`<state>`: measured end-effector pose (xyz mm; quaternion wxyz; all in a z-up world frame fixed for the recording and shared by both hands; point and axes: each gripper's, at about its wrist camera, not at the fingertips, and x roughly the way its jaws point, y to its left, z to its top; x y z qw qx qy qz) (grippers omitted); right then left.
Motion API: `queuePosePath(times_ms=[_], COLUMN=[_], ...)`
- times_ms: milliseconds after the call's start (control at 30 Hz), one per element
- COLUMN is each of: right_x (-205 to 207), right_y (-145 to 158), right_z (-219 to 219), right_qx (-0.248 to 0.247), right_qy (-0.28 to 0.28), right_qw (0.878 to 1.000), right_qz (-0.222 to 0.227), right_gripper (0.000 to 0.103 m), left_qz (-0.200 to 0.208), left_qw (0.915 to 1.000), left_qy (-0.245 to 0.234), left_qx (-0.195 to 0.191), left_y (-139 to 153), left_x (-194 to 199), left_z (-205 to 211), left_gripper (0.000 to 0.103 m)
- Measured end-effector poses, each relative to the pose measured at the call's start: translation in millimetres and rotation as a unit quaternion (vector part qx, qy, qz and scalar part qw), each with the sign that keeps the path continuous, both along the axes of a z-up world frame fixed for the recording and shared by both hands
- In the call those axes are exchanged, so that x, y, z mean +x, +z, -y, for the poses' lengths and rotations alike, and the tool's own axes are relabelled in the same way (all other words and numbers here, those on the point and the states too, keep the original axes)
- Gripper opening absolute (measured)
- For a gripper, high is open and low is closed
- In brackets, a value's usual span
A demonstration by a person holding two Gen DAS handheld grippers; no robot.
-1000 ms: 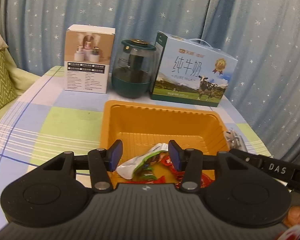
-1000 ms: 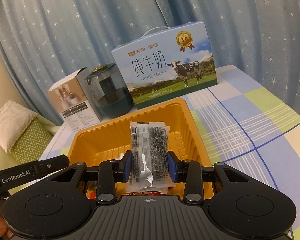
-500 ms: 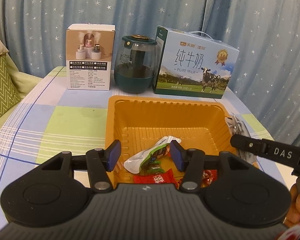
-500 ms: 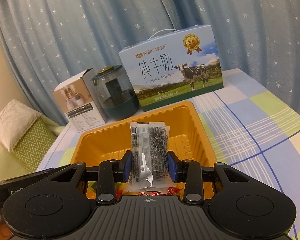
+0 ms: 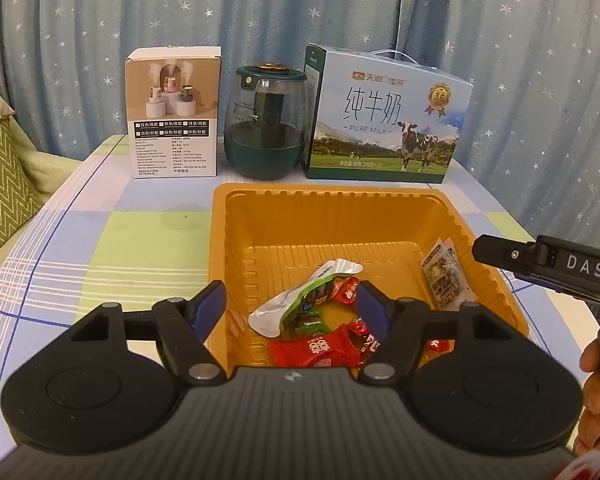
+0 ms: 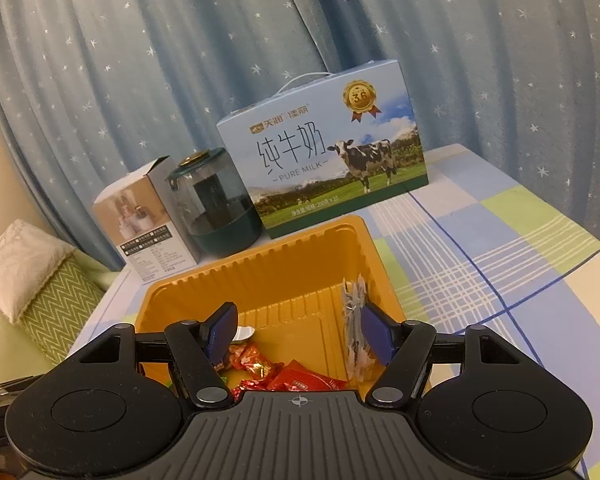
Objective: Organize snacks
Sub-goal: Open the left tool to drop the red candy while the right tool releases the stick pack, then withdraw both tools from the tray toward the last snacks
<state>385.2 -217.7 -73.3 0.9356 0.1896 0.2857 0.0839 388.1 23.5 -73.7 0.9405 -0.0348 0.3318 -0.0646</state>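
An orange tray [image 5: 496, 280] [image 6: 188, 292] sits on the checked tablecloth and holds a white-and-green pouch [image 5: 300, 304], a red packet [image 5: 316, 350] and small red candies [image 6: 256, 360]. A clear packet of dark snack [image 5: 446, 276] [image 6: 354, 332] leans on edge against the tray's right wall. My right gripper [image 6: 298, 330] hangs over the tray with its jaws opening; the packet stands just inside its right pad, no longer pinched. My left gripper [image 5: 290, 308] hovers over the tray's near side, its jaws opening, and nothing is held between them.
Behind the tray stand a white product box [image 5: 174, 120], a dark green jar [image 5: 266, 120] and a blue milk carton [image 5: 384, 116], in front of a starry curtain. A green zigzag cushion [image 5: 4, 184] lies at the left. A hand [image 5: 596, 380] shows at the lower right.
The right jaws spread and let go of the dark packet, which dropped against the tray's right wall. The left jaws widened over the tray, still with nothing in them.
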Motion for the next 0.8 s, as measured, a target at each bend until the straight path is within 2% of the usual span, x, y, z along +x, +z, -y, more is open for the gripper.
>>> queuePosePath(times_ms=[433,667,800], right_x=[-6,-21,-33], right_y=[3,8,11], right_z=[1,5,10], right_qx=[-0.016,-0.038,-0.047], right_qy=[-0.001,-0.011,-0.016], right_qw=[1.0,0.999,0.998], right_qz=[0.006,0.021,0.027], right_gripper=[0.068,0.068,0.068], left_qz=[0.002,0.024,0.025], left_qw=[1.0,0.9995,0.9996], left_qy=[-0.006,-0.001,0.01], left_qx=[0.007,0.021,0.011], left_y=[1,4,5], left_x=[-5,-20,-32], left_z=[5,4,-1], left_gripper=[0.072,0.091,0.098])
